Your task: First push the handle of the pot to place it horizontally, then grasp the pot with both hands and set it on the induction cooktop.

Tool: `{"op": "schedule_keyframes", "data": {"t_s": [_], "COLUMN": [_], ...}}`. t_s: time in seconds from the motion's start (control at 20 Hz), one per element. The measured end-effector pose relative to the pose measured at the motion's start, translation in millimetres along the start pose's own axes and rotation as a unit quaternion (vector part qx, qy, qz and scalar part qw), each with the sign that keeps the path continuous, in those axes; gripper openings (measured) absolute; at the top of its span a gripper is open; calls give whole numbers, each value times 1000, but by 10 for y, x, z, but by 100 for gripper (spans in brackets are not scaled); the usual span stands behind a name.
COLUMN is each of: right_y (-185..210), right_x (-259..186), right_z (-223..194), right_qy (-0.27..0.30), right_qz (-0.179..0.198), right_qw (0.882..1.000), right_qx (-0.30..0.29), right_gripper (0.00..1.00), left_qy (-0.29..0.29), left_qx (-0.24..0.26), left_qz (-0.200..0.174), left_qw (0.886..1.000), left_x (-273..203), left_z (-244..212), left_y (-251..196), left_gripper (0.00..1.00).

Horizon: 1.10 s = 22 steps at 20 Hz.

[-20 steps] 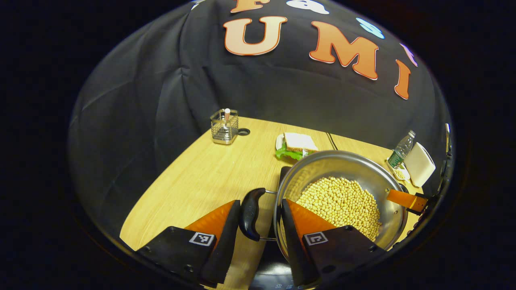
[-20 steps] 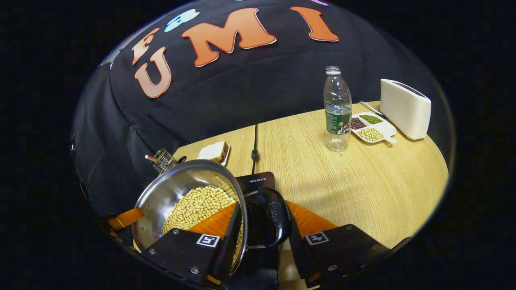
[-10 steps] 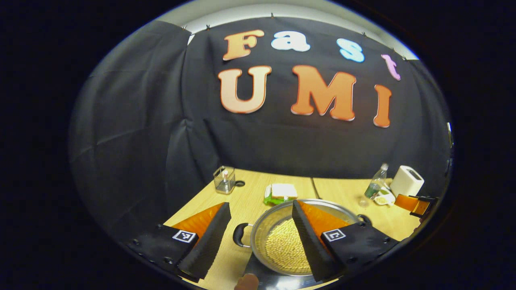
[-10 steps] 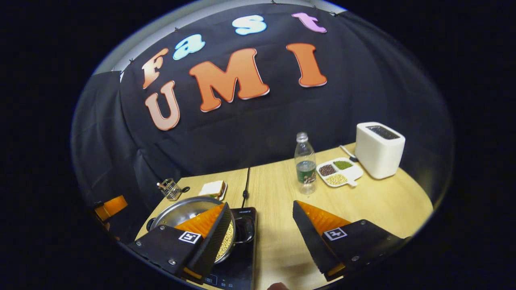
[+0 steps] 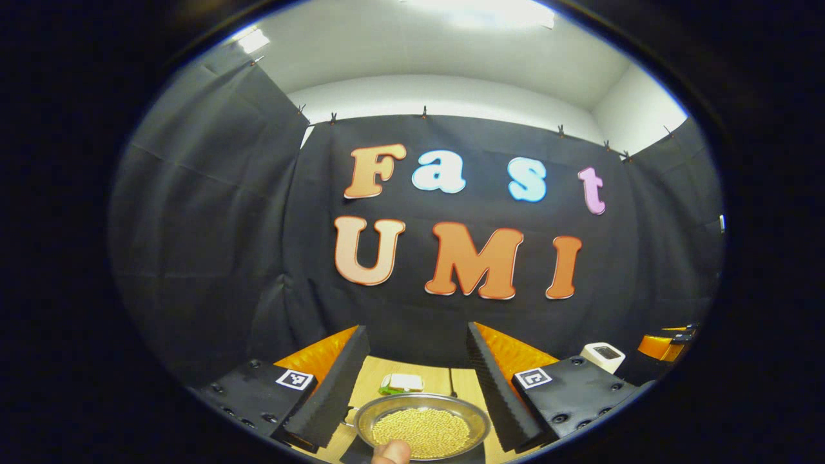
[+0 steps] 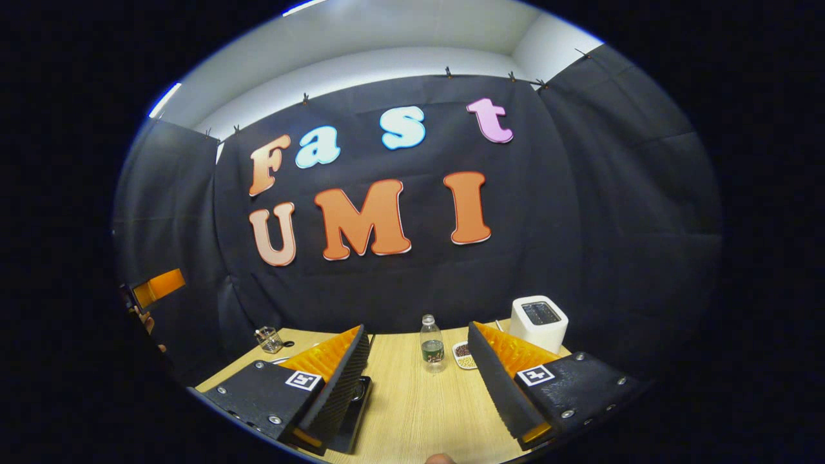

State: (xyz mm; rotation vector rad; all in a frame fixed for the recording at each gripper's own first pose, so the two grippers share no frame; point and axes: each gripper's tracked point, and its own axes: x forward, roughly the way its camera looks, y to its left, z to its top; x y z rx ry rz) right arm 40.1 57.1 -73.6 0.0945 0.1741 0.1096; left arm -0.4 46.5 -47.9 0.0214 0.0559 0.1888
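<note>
A: Checking the left gripper (image 5: 416,327) first: lifting away, tilting up toward the wall, spreading its fingers wide, clasping nothing.

B: Seeing the same on the right gripper (image 6: 417,326): gaping, pinching nothing between the pads, hanging well above the table (image 6: 419,419).

A: Comparing with a second ago: then straddling the pot's two side handles, one gripper on each. Now letting go and backing off.

B: Locating the pot (image 5: 368,419): sitting low in the left gripper view, beyond and between the two fingers. Touching neither, standing upright, holding its beans (image 5: 422,430) level.

A: Looking for the induction cooktop (image 6: 356,412): peeking out as a dark slab in the right gripper view, mostly hiding behind that gripper's left-hand finger.

B: Judging the pot as resting on it, going by the dark edge under the pot's near rim. Not managing to confirm the centring from here.

A: Reading that as the carry probably finishing and the release already happening.

B: Spilling nothing, by the look of it; keeping every bean inside the rim.

A: Also noticing a fingertip (image 5: 391,452) poking in at the bottom of the left gripper view, presumably belonging to the holding hand.

B: Leaving out the bottle (image 6: 432,345), toaster (image 6: 540,322) and sandwich (image 5: 401,383): standing well apart from the pot, playing no part.

A: Expecting only a retreat, staying clear of the rim and avoiding any nudge off the slab.
</note>
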Motion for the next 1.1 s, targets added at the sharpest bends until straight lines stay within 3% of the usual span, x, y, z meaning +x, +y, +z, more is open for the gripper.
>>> {"op": "schedule_keyframes", "data": {"t_s": [0.15, 0.4, 0.85, 0.9, 1.1], "right_y": [-272, -459, -597, -609, -628], "right_x": [-251, -563, -646, -643, -672], "right_z": [317, 656, 586, 586, 575], "right_qy": [-45, -92, -86, -87, -90], "right_qz": [-21, -32, -32, -32, -30], "right_qw": [999, 995, 996, 996, 995], "right_qx": [-23, -24, -18, -18, -19], "right_gripper": [95, 95, 95, 100, 100], "left_qy": [-2, -21, -27, -28, -26], "left_qx": [-17, -7, -1, -2, 1], "left_qz": [-28, -31, -39, -40, -43], "left_qw": [999, 999, 999, 999, 999], "left_x": [-123, -203, -224, -224, -212], "left_z": [211, 381, 458, 465, 459], "left_y": [-231, -380, -589, -614, -675], "left_gripper": [99, 96, 96, 96, 96]}}
